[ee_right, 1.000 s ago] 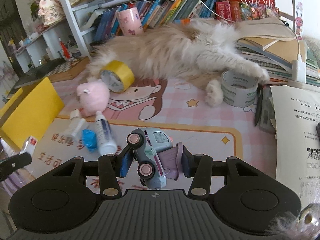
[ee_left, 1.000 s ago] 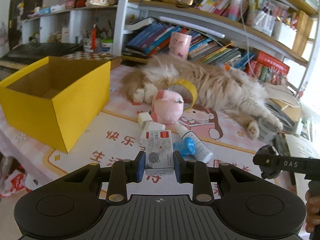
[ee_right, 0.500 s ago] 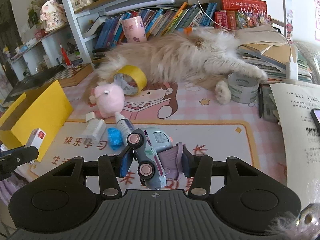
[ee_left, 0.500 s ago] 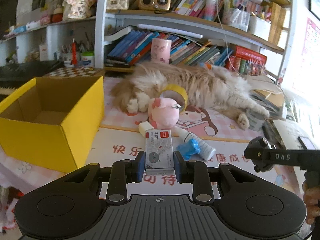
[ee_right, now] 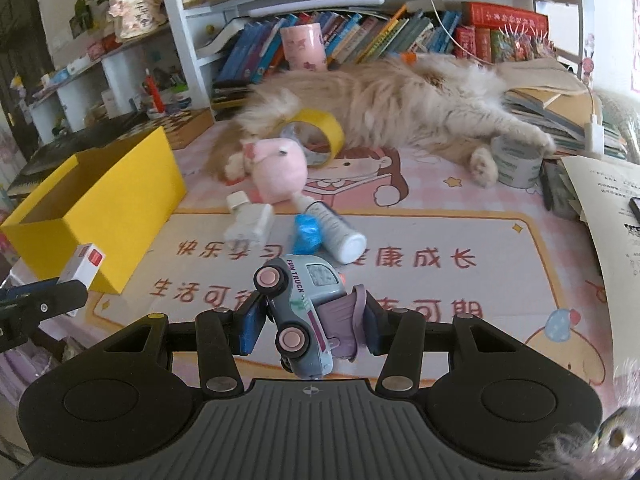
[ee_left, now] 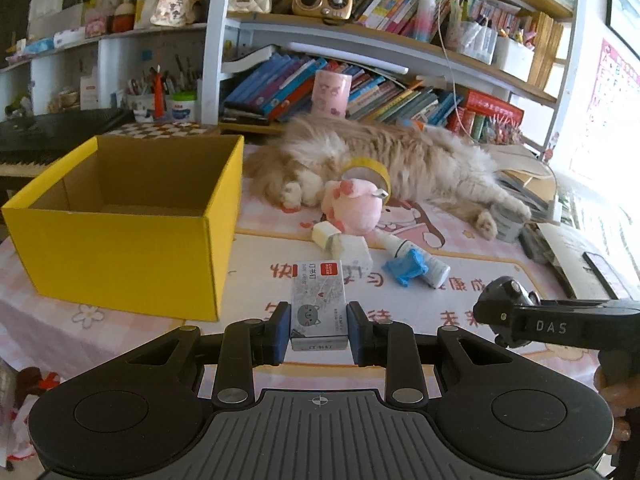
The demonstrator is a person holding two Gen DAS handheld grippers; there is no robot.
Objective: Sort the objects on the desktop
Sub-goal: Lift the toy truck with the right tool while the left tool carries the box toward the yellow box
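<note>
Yellow box (ee_left: 120,236) stands open-topped; cat (ee_left: 384,164) and clutter crowd the mat's (ee_right: 460,248) far side.

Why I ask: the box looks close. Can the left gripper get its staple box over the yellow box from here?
Probably yes: the left gripper grips the staple box, the yellow box stands open, nothing between.

A small grey staple box (ee_left: 319,304) with a red label and cat drawing and a pale-blue toy truck (ee_right: 306,312) tilted nose-up are each held off the mat, near an open, empty yellow cardboard box (ee_left: 124,240).
</note>
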